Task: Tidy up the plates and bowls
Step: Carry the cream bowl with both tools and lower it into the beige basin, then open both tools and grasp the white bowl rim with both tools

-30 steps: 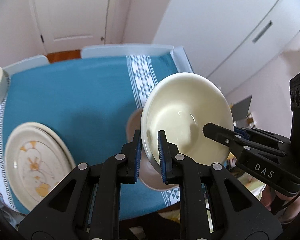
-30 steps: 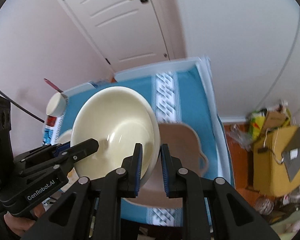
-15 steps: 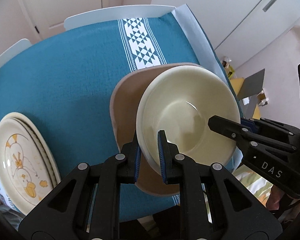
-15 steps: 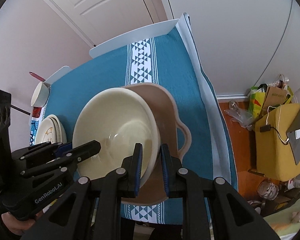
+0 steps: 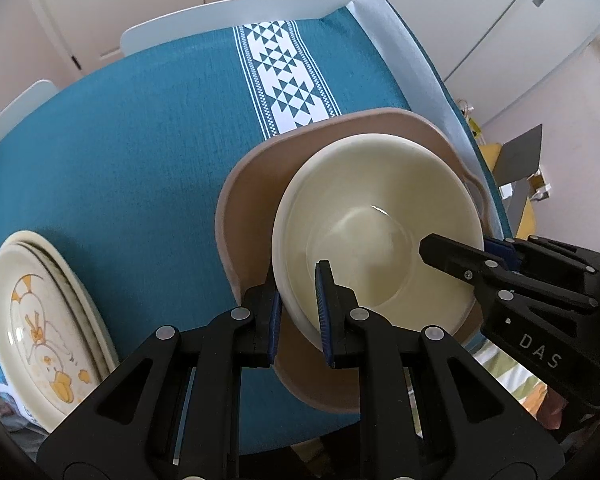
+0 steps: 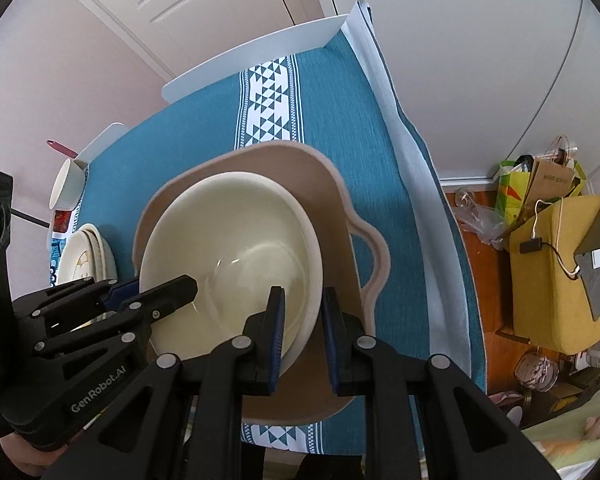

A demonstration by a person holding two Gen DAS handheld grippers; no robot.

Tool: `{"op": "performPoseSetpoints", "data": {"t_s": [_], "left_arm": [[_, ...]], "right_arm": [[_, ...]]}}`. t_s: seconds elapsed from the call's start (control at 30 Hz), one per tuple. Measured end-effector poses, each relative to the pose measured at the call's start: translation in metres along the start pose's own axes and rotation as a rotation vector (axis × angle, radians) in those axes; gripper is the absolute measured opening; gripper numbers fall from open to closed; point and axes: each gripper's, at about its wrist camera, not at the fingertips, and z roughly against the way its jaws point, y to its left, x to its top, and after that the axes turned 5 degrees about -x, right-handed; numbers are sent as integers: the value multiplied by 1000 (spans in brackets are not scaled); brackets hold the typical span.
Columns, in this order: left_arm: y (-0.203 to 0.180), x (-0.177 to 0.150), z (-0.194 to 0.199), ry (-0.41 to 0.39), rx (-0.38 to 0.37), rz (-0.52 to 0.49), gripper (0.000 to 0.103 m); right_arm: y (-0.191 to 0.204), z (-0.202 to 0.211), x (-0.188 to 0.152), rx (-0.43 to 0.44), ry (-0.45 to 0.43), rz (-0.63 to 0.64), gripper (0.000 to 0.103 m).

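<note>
- The cream bowl (image 5: 376,220) hangs right over the tan handled dish (image 5: 252,208) on the teal tablecloth (image 5: 140,140); whether it rests on the dish yet, I can't tell.
- Left gripper (image 5: 298,308) is clenched on the bowl's near-left rim, right gripper (image 6: 302,332) on the opposite rim, each with one finger inside the bowl.
- Both point steeply down; I'd guess letting go comes next.
- The stacked duck plates (image 5: 40,320) sit well apart, to the left.

teal tablecloth (image 5: 148,152), white door (image 6: 204,4), yellow bag (image 6: 548,264)
</note>
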Motion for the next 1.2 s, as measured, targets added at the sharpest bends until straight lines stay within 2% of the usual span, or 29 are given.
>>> {"op": "performPoseSetpoints", "data": {"t_s": [0.23,0.37,0.63,0.87,0.93,1.03,1.07,1.1,1.13,1.2], "left_arm": [[-2,2,1,9,15,1,14],[-3,2,0,16,28,-17,14],[-5,4,11,-6,46,-34,17],[-5,3,51,-57,18,-39,17],[-2,0,70,-92,18,-32,17],[8,-6,113,-192,33,-5,19],[13,-9,128,-229,40,9,22],[19,-13,146,-276,54,28,38],[23,-15,157,-307,65,41,68],[35,-25,192,-425,110,79,100]], "right_arm": [[2,-1,0,-3,21,-8,17],[6,0,-1,-36,40,1,17],[9,8,1,-63,56,3,17],[10,40,1,-43,15,-18,17],[13,55,3,-29,-17,-8,17],[22,80,9,22,-79,21,17],[25,87,12,34,-102,32,17],[32,99,16,52,-136,55,17],[37,106,20,63,-160,73,18],[54,122,29,91,-208,130,33]]}}
